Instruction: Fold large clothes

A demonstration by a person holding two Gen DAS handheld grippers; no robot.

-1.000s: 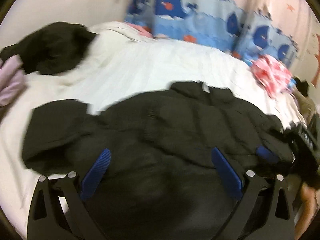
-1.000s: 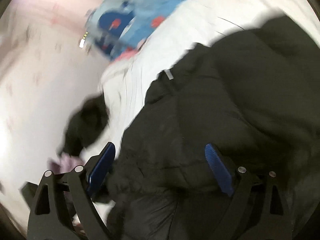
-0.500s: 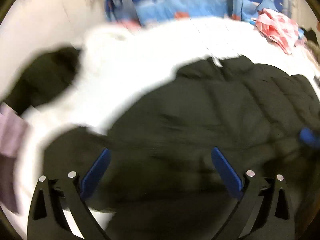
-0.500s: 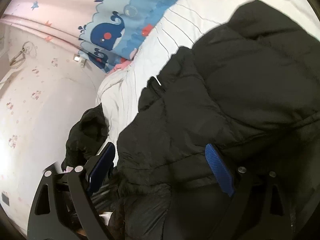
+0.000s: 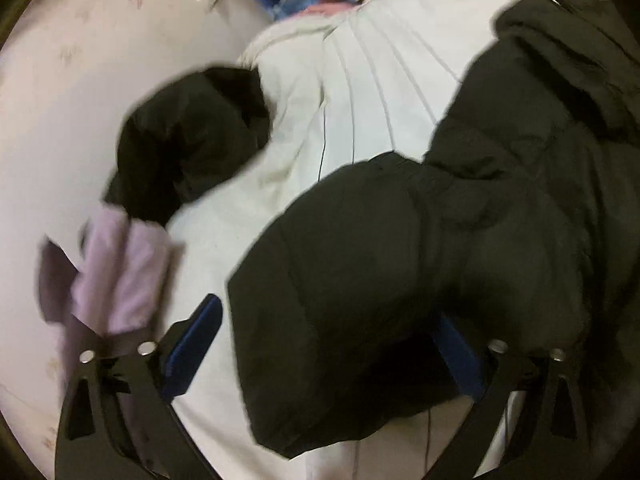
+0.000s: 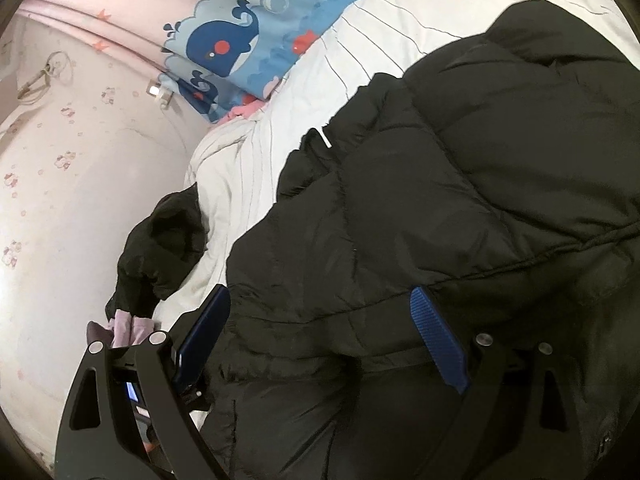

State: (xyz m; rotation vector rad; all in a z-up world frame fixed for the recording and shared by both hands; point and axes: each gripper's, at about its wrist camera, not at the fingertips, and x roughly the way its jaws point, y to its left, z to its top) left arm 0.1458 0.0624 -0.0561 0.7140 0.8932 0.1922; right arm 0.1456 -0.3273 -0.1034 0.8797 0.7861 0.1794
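Observation:
A large black puffer jacket lies spread on a white striped bed sheet. In the left wrist view its sleeve end lies between my open left gripper's blue pads; the right pad is partly hidden by the fabric. In the right wrist view the jacket fills the right side, with a small white collar tab. My right gripper is open just above the jacket's folded edge, holding nothing.
A second black garment and a lilac folded cloth lie at the bed's left edge by the pale pink wall. A blue whale-print quilt lies at the head of the bed. A device with a lit screen shows behind the right gripper's left finger.
The left gripper has swung left and down along the jacket to its sleeve end, bringing the lilac cloth close. The right gripper has shifted only slightly over the jacket. Both stay open.

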